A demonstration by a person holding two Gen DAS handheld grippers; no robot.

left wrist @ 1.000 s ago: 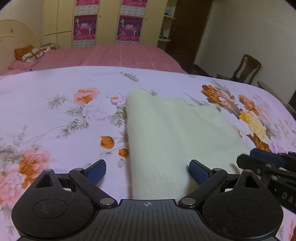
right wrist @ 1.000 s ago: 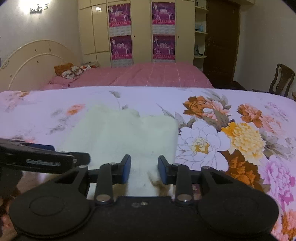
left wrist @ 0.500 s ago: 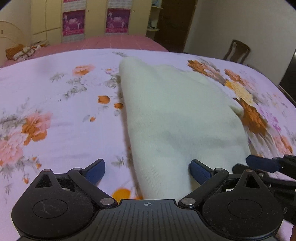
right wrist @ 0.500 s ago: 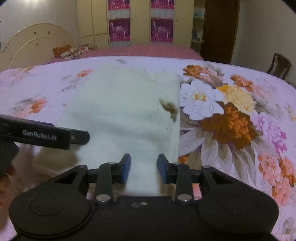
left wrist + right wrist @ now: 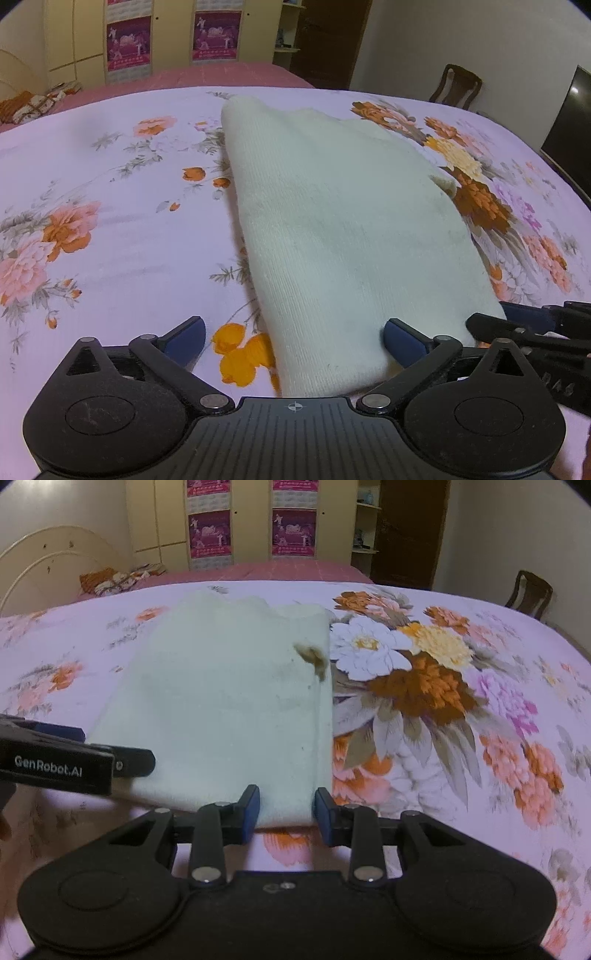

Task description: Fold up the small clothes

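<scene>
A cream knitted garment lies folded on the floral bedspread. It also shows in the right wrist view, with a brown mark near its right edge. My left gripper is wide open over the garment's near left corner. My right gripper is partly open, its jaws either side of the garment's near right corner, with no clear grip. Each gripper shows in the other's view, the right gripper at right and the left gripper at left.
The bedspread covers the whole near surface. A pink bed with pillows, a wardrobe with posters and a dark door stand behind. A wooden chair and a dark screen are at the right.
Both grippers rose and tilted down over the garment, which now fills more of each view. The right gripper's jaws have opened slightly. The left jaws stayed wide open.
</scene>
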